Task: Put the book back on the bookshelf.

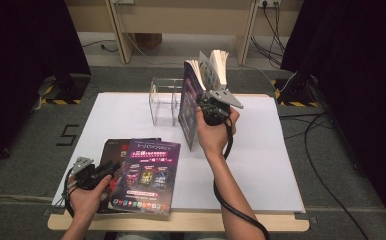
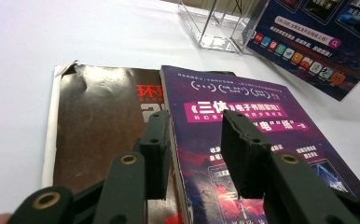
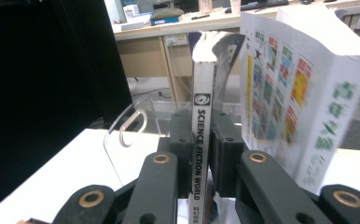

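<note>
My right gripper [image 1: 212, 107] [image 3: 200, 135] is shut on the spine of a magazine [image 1: 188, 100] [image 3: 201, 93] and holds it upright above the white table top. Its pages [image 3: 299, 93] fan open to the right. The spine reads "Science Fiction World". The same magazine's purple cover [image 2: 308, 42] shows at the top right of the left gripper view. My left gripper [image 1: 112, 167] [image 2: 194, 135] stands open, low over two magazines lying flat, with nothing between its jaws. One is purple [image 1: 148, 175] [image 2: 243, 107]; it lies partly over a dark brown one [image 1: 112, 150] [image 2: 99, 126].
A clear acrylic holder [image 1: 163, 102] [image 2: 215, 23] [image 3: 131, 126] stands at the back of the white sheet [image 1: 261, 160], just left of the held magazine. Black curtains flank the table, and cables run over the floor at the right.
</note>
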The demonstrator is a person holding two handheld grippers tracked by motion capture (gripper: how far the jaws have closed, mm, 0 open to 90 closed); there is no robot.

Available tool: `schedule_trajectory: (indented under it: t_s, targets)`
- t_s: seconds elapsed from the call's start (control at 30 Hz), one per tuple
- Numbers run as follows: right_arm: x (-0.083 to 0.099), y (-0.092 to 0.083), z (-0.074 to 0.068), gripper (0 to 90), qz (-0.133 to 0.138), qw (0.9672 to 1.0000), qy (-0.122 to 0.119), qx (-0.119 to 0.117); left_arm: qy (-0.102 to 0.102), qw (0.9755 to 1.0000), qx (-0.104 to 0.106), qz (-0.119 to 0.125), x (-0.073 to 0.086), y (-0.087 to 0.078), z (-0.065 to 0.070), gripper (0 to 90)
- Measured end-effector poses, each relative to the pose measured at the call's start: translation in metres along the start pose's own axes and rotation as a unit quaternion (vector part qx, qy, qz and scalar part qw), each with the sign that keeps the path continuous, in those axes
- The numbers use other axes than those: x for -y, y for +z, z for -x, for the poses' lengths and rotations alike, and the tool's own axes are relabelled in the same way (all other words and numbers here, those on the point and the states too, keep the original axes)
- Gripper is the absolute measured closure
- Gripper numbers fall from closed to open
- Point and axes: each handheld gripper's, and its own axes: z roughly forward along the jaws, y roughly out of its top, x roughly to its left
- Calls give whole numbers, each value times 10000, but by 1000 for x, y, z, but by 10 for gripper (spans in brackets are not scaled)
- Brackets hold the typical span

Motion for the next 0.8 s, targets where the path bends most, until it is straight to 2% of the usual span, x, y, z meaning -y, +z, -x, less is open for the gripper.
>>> schedule_trajectory:
  t_s: [0.33, 0.43, 0.8]
  targets:
    - [6, -8, 3, 781, -220, 9997, 21, -40, -4, 10000, 14, -16, 1, 1, 1, 620]
    - [5, -7, 3, 761, -265, 9996, 101, -12, -21, 10000, 17, -12, 1, 1, 1, 620]
    - [2, -2, 5, 769, -489, 9987, 126, 49, -6, 10000, 20, -11, 0, 1, 1, 620]
